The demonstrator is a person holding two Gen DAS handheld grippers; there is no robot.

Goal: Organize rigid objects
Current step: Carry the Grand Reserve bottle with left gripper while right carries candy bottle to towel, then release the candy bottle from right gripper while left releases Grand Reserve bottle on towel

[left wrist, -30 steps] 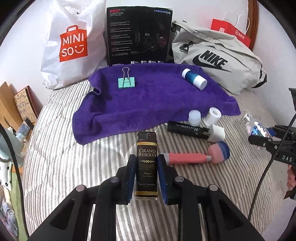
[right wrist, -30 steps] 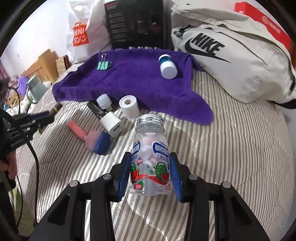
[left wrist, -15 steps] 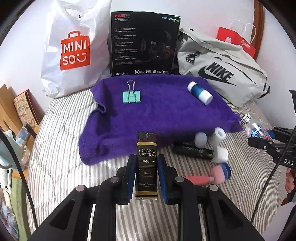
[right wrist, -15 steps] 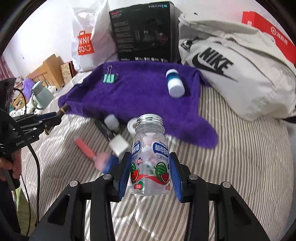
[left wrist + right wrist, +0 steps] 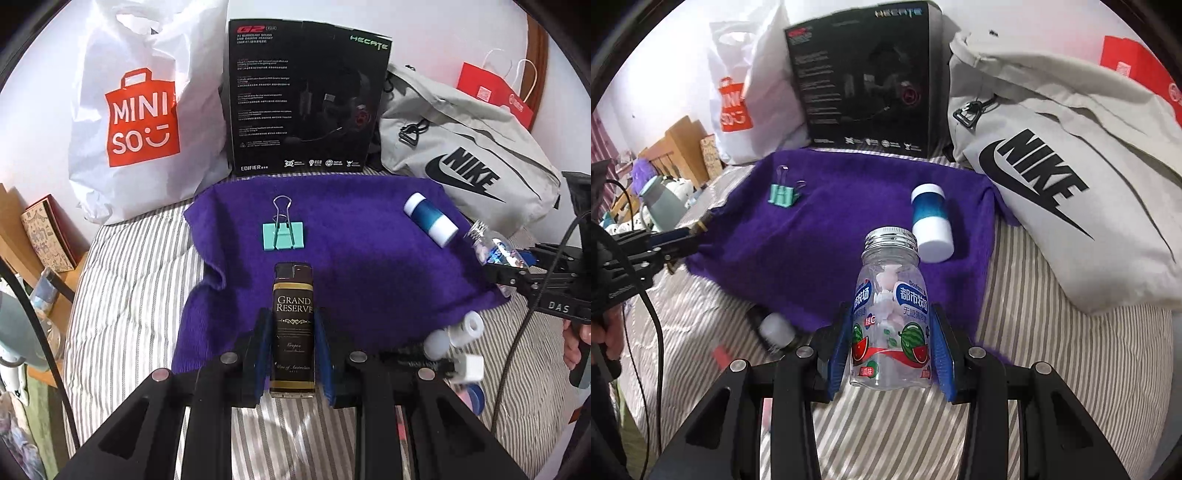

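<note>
My left gripper (image 5: 293,332) is shut on a brown lighter (image 5: 293,325) marked Grand Reserve, held above the near edge of the purple towel (image 5: 351,266). My right gripper (image 5: 890,332) is shut on a clear candy bottle (image 5: 890,306) with a metal cap, above the towel's (image 5: 831,229) near right corner. A teal binder clip (image 5: 283,234) (image 5: 782,194) and a blue-and-white tube (image 5: 430,219) (image 5: 930,221) lie on the towel. The right gripper with the bottle (image 5: 495,251) shows at the right of the left wrist view.
A black marker (image 5: 417,363), white caps (image 5: 469,328) and a pink-and-blue item (image 5: 472,397) lie on the striped bed (image 5: 129,295) by the towel's near right. A Miniso bag (image 5: 140,110), a black headset box (image 5: 303,99) and a grey Nike bag (image 5: 465,162) line the back.
Both grippers have moved forward with their objects, from over the striped bed to over the near edge of the purple towel. The loose items on the bed now lie low and behind.
</note>
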